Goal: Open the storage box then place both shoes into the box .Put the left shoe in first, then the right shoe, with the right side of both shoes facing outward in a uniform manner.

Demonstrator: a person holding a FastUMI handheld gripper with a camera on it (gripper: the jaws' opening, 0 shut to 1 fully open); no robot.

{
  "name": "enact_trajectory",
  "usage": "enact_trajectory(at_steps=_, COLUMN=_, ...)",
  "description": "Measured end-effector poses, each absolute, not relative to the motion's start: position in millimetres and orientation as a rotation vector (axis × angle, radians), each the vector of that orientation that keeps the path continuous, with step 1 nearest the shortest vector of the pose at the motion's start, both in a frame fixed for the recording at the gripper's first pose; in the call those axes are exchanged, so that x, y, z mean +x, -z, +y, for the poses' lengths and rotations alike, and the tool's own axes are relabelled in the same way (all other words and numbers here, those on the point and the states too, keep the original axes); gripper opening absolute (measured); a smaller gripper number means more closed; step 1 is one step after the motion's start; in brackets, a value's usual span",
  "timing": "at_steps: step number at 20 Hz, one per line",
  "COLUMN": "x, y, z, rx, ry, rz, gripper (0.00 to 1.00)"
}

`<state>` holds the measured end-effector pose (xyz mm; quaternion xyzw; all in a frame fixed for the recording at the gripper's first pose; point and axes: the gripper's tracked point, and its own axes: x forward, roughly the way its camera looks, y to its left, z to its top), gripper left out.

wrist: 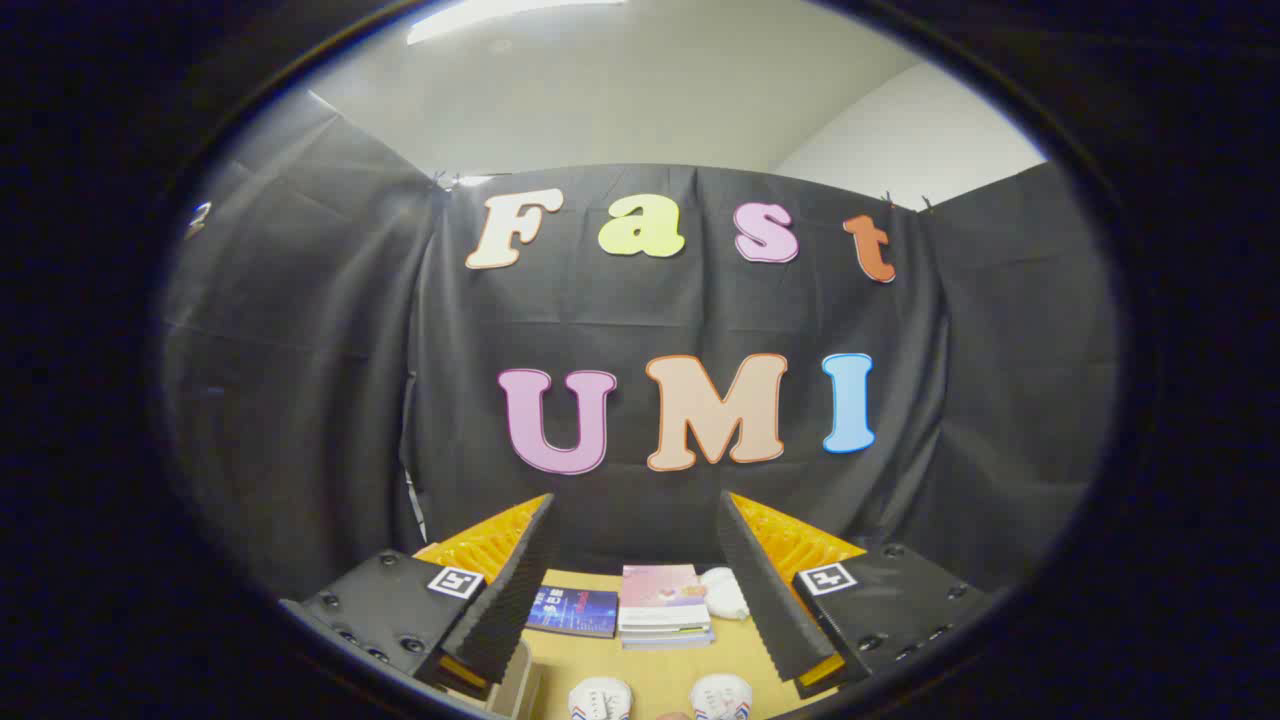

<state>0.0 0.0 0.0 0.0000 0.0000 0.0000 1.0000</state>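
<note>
Hand-held gripper (640,600) is up high w/ its fingers spread wide apart, nothing between them, not touching anything. Nearest to it, low down between the fingers, two white shoes show just their toe ends: one shoe (600,697) on the left, other shoe (720,696) on the right, side by side on the bench (650,672), close but apart. Can't tell which is the left shoe & which the right from this little of them. Just inside the left finger, at bench level, there's a pale boxy edge (522,685), poss. part of the storage box, but too little shows to say, and whether it's open can't be told. Further along the bench, a dark blue book (572,610) lies flat, and just beside it on the right a stack of books (663,605) w/ a pinkish cover on top. A small white object (722,592), crumpled-looking, sits just beside the stack on its right. Beyond all that, the black cloth wall (300,400) of the booth. Progress, as a judgement: looks like the very start. Both shoes are out on the bench, neither is held, so box opening (unconfirmed), left shoe in, then right shoe in w/ right sides outward all seem left to do.
</note>
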Motion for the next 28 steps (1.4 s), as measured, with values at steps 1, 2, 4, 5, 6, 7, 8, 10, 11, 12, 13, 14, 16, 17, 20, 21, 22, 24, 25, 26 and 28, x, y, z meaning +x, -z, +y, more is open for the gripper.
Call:
enact_trajectory(at_steps=1, x=2, y=3, z=1, rx=0.009, ry=-0.001, rz=0.011, gripper=0.98)
enact_trajectory(at_steps=2, x=4, y=6, z=1, rx=0.018, ry=-0.004, rz=0.022, gripper=0.98)
enact_trajectory(at_steps=4, x=10, y=10, z=3, rx=0.036, ry=-0.012, rz=0.039, gripper=0.98)
enact_trajectory(at_steps=5, x=13, y=12, z=2, rx=0.041, ry=-0.01, rz=0.047, gripper=0.98)
enact_trajectory(at_steps=6, x=15, y=14, z=5, rx=0.046, ry=-0.017, rz=0.055, gripper=0.98)
enact_trajectory(at_steps=7, x=17, y=16, z=6, rx=0.049, ry=-0.022, rz=0.061, gripper=0.98)
enact_trajectory(at_steps=8, x=19, y=16, z=7, rx=0.051, ry=-0.026, rz=0.066, gripper=0.98)
enact_trajectory(at_steps=10, x=21, y=17, z=8, rx=0.051, ry=-0.029, rz=0.07, gripper=0.98)
enact_trajectory(at_steps=11, x=23, y=16, z=7, rx=0.05, ry=-0.029, rz=0.069, gripper=0.98)
enact_trajectory(at_steps=12, x=25, y=15, z=8, rx=0.05, ry=-0.03, rz=0.068, gripper=0.98)
enact_trajectory(at_steps=13, x=25, y=16, z=8, rx=0.051, ry=-0.031, rz=0.066, gripper=0.98)
enact_trajectory(at_steps=14, x=26, y=16, z=10, rx=0.054, ry=-0.038, rz=0.068, gripper=0.98)
enact_trajectory(at_steps=16, x=28, y=26, z=17, rx=0.073, ry=-0.068, rz=0.098, gripper=0.98)
enact_trajectory(at_steps=17, x=27, y=36, z=22, rx=0.093, ry=-0.09, rz=0.126, gripper=0.98)
enact_trajectory(at_steps=20, x=27, y=74, z=38, rx=0.163, ry=-0.158, rz=0.225, gripper=0.98)
enact_trajectory(at_steps=21, x=24, y=90, z=44, rx=0.191, ry=-0.18, rz=0.261, gripper=0.98)
enact_trajectory(at_steps=22, x=24, y=103, z=50, rx=0.221, ry=-0.206, rz=0.296, gripper=0.97)
enact_trajectory(at_steps=24, x=19, y=133, z=59, rx=0.282, ry=-0.242, rz=0.363, gripper=0.97)
enact_trajectory(at_steps=25, x=16, y=151, z=62, rx=0.309, ry=-0.256, rz=0.399, gripper=0.97)
enact_trajectory(at_steps=26, x=14, y=166, z=67, rx=0.338, ry=-0.271, rz=0.438, gripper=0.96)
enact_trajectory(at_steps=28, x=6, y=199, z=80, rx=0.388, ry=-0.307, rz=0.525, gripper=0.96)
